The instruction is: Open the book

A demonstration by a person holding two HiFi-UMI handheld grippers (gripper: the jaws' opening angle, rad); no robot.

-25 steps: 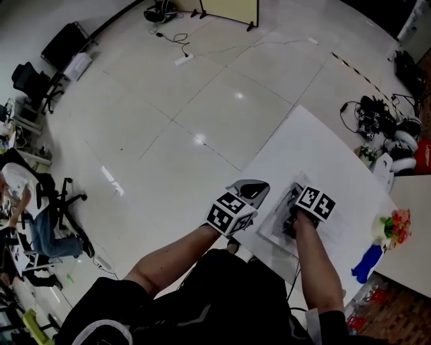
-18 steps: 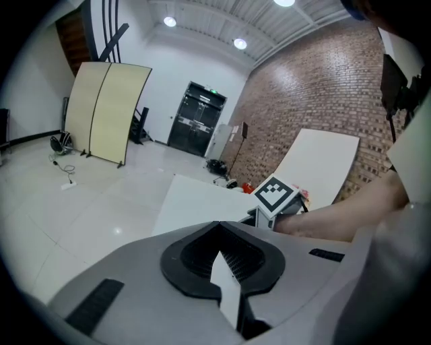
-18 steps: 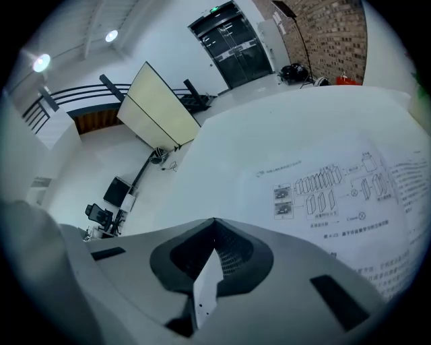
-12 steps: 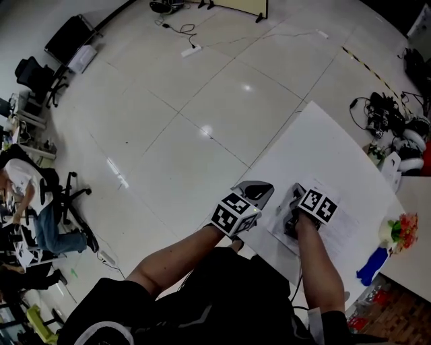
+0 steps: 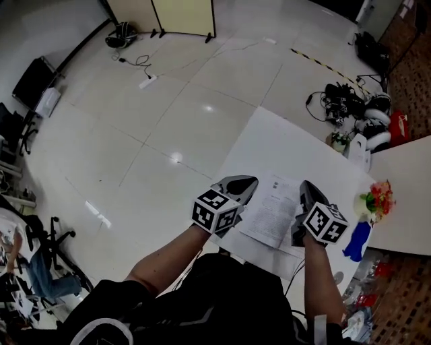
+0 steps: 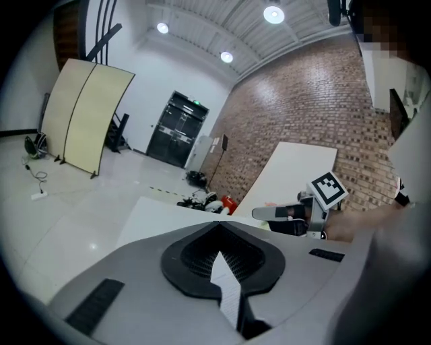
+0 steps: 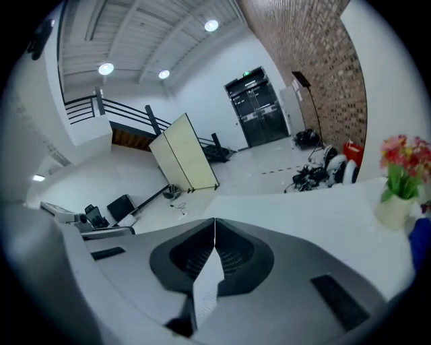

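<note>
The book [image 5: 273, 210] lies open on the white table [image 5: 283, 141], its printed pages spread between my two grippers. At the book's left edge my left gripper [image 5: 237, 186] is shut on a page; in the left gripper view a white sliver of paper [image 6: 227, 286] shows between the closed jaws of the left gripper [image 6: 219, 230]. My right gripper [image 5: 306, 195] is shut on the right edge, and a paper edge [image 7: 205, 286] is pinched in the right gripper [image 7: 214, 226]. The left gripper view also catches the right gripper [image 6: 286, 213] off to the right.
A small vase of flowers [image 5: 374, 199] and a blue object [image 5: 355, 241] stand just right of the right gripper. A second table [image 5: 404, 202] adjoins at the right. Cables and gear [image 5: 350, 101] lie on the floor beyond the table. Folding screens [image 5: 168, 15] stand far back.
The grippers have moved apart: the right one swung right and up with a page, and the book now lies spread open between them. The left gripper shifted slightly.
</note>
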